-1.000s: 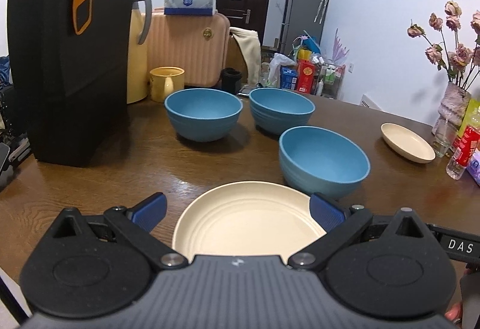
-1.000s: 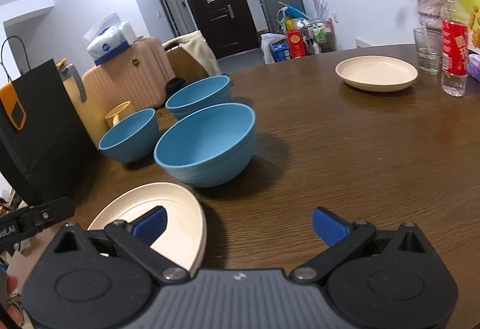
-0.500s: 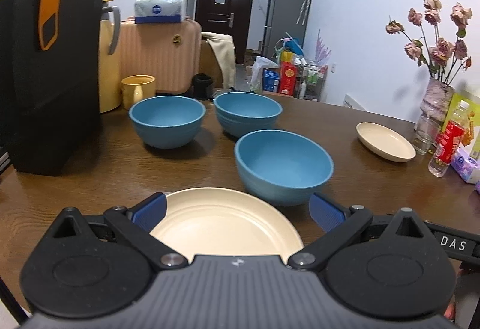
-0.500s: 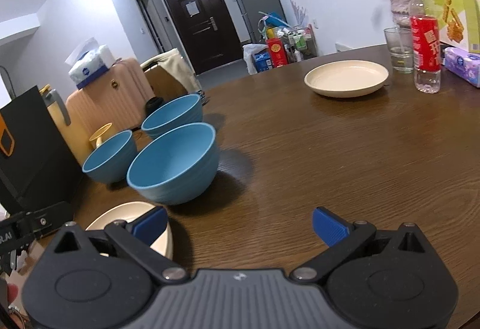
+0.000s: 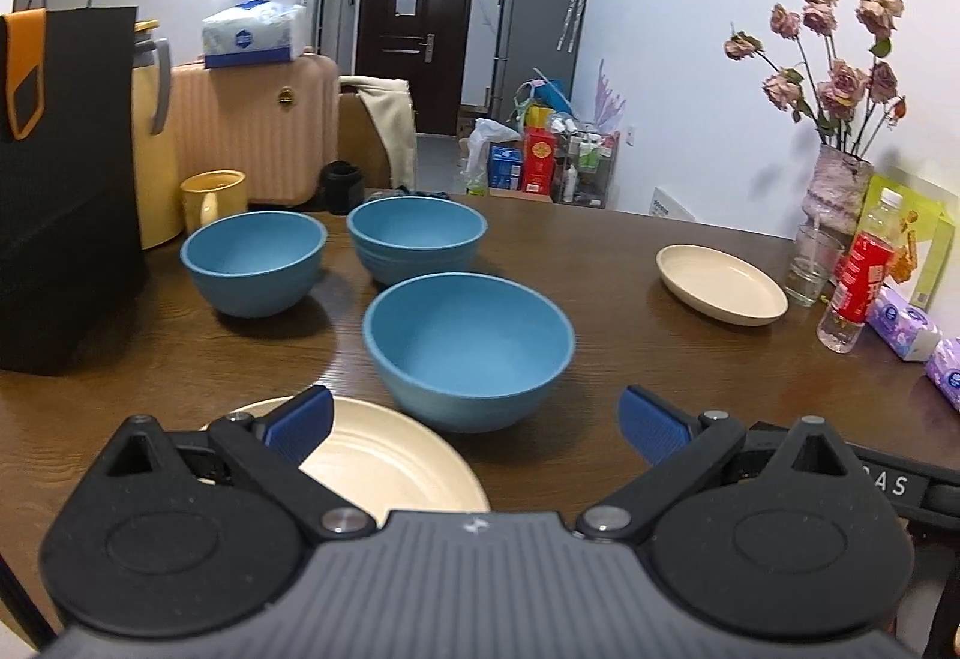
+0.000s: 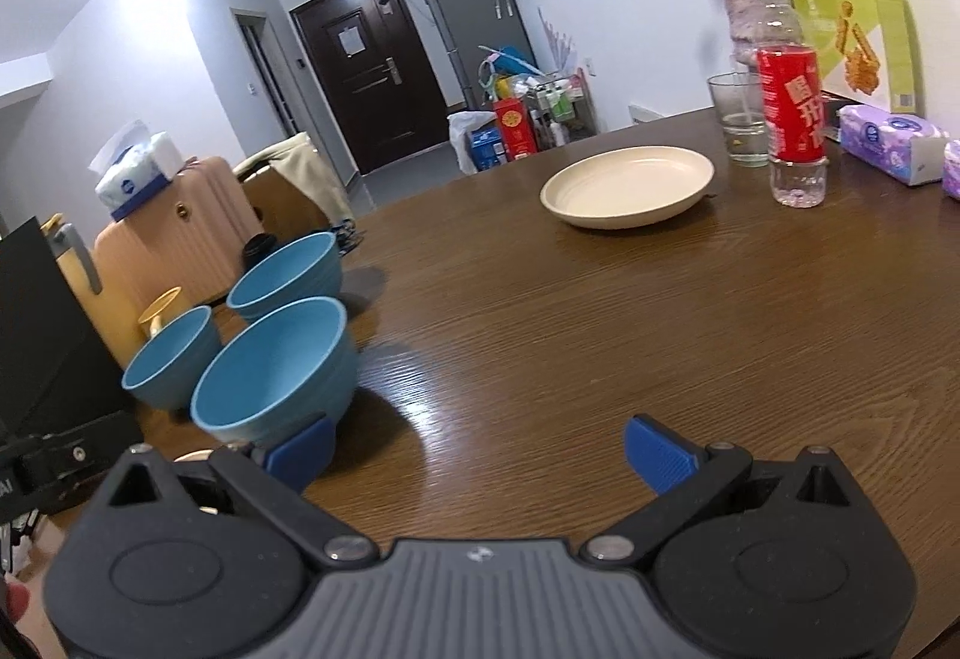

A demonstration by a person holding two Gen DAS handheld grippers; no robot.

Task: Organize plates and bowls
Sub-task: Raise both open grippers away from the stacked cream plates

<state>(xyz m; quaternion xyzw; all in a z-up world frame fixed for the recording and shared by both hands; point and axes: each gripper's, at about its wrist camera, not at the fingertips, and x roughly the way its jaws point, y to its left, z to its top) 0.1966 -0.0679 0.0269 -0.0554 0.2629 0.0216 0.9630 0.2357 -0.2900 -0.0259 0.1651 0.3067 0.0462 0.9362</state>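
Left gripper [image 5: 474,422]: blue fingers spread wide, nothing between them, held just above the brown wooden table [image 5: 630,335]. Its left finger sits over the rim of the near cream plate [image 5: 384,470], which lies flat at the near edge of the table.

Right gripper [image 6: 477,449]: fingers likewise spread apart and empty, over bare table. Its left finger overlaps the base of the nearest blue bowl [image 6: 276,368] in this view — contact cannot be told.

Bowls — three blue ones, all upright, grouped left of centre. Nearest blue bowl just beyond the near cream plate; left blue bowl [image 5: 255,263] and far blue bowl [image 5: 417,236] sit side by side behind it, close together but apart.

Second cream plate [image 5: 720,284] lies on the far right of the table, well apart from the bowls. Just right of it: a clear glass [image 5: 813,269], a red-labelled water bottle [image 5: 858,278] and a vase of dried roses [image 5: 837,197]. Tissue packs [image 6: 891,149] at the right edge.

Far left: black paper bag [image 5: 60,191], yellow jug [image 5: 153,143], yellow mug [image 5: 213,197]. A pink suitcase [image 5: 252,125] with a tissue pack on top stands behind the table.
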